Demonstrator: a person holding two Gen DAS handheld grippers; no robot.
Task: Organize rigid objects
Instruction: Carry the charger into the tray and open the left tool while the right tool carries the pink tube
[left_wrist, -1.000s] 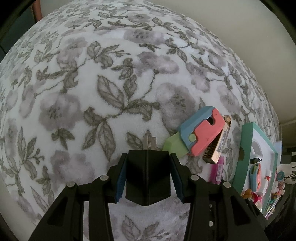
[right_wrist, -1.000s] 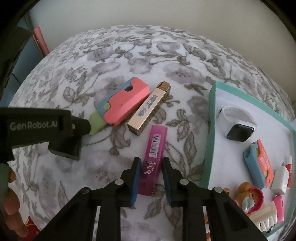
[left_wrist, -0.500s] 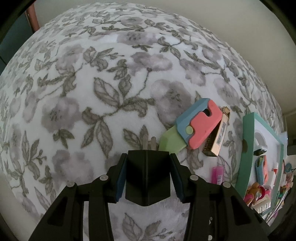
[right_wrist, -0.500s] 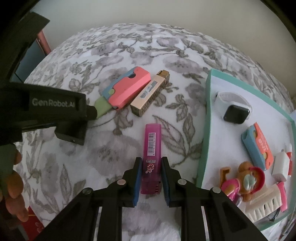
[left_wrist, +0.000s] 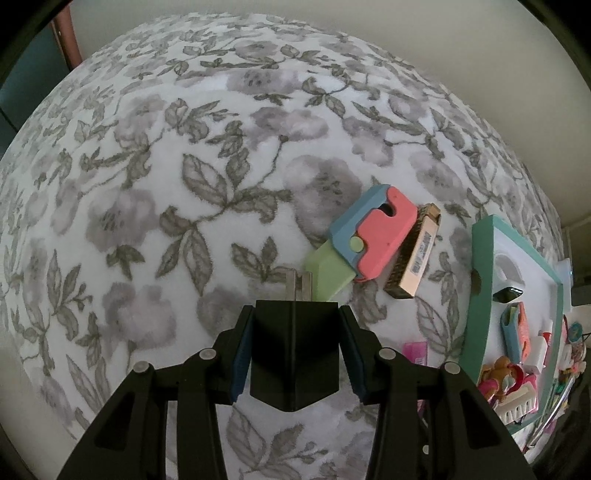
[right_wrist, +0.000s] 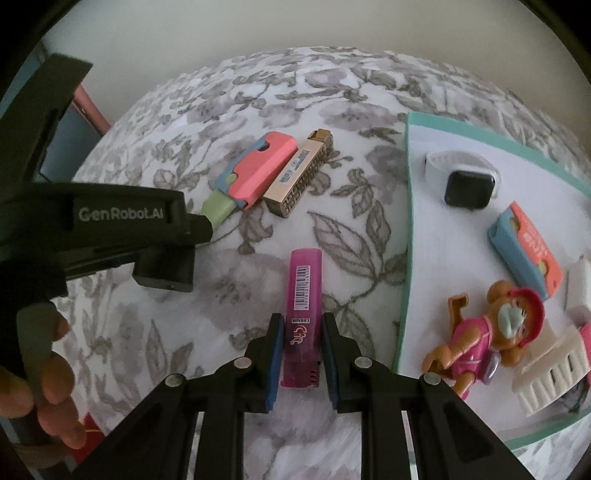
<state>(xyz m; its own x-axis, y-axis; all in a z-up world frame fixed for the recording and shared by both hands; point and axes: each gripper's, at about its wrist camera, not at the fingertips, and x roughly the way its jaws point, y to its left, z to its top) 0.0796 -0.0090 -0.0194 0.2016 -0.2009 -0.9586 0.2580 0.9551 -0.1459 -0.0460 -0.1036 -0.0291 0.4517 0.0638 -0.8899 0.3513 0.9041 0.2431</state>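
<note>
My left gripper (left_wrist: 295, 317) is shut on a black plug adapter (left_wrist: 294, 350) whose two metal prongs point forward, held just above the floral cloth (left_wrist: 184, 166). From the right wrist view that same adapter (right_wrist: 164, 271) hangs at the left under the left gripper. My right gripper (right_wrist: 300, 326) is shut on a magenta lighter (right_wrist: 303, 317) with a barcode, gripped at its lower end. A pink, blue and green toy knife (left_wrist: 364, 240) and a gold lighter (left_wrist: 415, 258) lie side by side on the cloth, just ahead of the adapter's prongs.
A teal-rimmed white tray (right_wrist: 406, 229) on the right holds a white-strapped watch (right_wrist: 467, 184), a blue and orange case (right_wrist: 524, 254), a toy bear in pink (right_wrist: 487, 328) and a cream comb (right_wrist: 550, 376). A person's fingers (right_wrist: 48, 376) grip the left handle. A pale wall rises behind.
Both grippers drew back from the toy knife and gold lighter with their loads. The magenta lighter swung from tilted to nearly straight ahead in the right gripper.
</note>
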